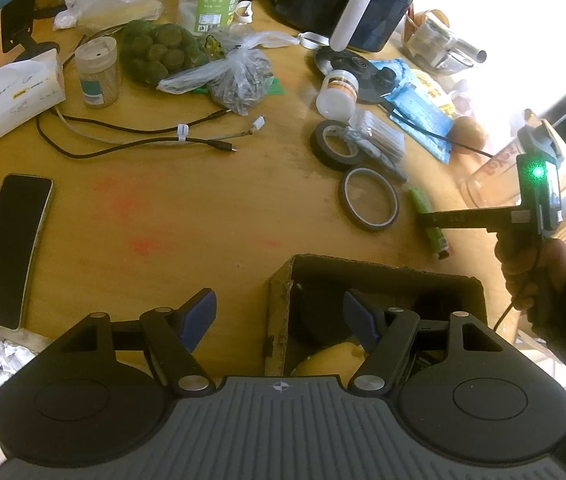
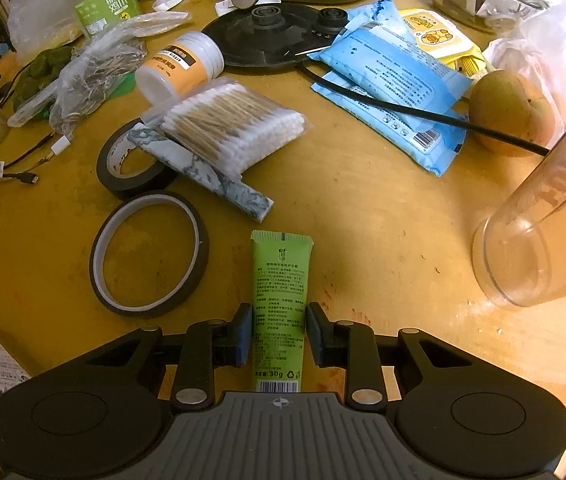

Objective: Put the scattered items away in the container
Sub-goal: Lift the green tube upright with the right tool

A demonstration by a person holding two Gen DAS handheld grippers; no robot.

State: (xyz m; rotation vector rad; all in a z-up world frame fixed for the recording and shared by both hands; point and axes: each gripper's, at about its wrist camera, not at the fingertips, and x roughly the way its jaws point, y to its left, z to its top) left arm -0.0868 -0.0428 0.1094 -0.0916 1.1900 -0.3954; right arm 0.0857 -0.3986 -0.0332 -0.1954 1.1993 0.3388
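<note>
- Green tube (image 2: 281, 300) lies flat on the desk (image 2: 383, 220), directly in front of the right gripper (image 2: 279, 334); its long axis runs straight away from the gripper, crimped end far, barcode end nearest the camera.
- Right gripper's 2 fingers (image 2: 243, 334) sit narrowly on either side of the tube's lower half, pads just beside or touching its edges; whether they already press it cannot be told from this view.
- Left gripper (image 1: 279, 318) hangs with its fingers spread wide and nothing between them, over the near edge of the desk and the open cardboard box (image 1: 279, 300).
- Box stands at the near edge of the desk with dark and yellowish items already inside.
- From the left wrist view, the tube (image 1: 431, 220) sits beyond the box's far right corner, with the right gripper (image 1: 459, 220) reaching across it, held by a hand (image 1: 531, 272).
- Right hand is clearly the nearer one, so the coming move is likely a squeeze across the tube's width, a lift, then a carry back toward the box.
- Thin tape ring (image 2: 149, 254) lies just left of the tube, close enough to be nudged.
</note>
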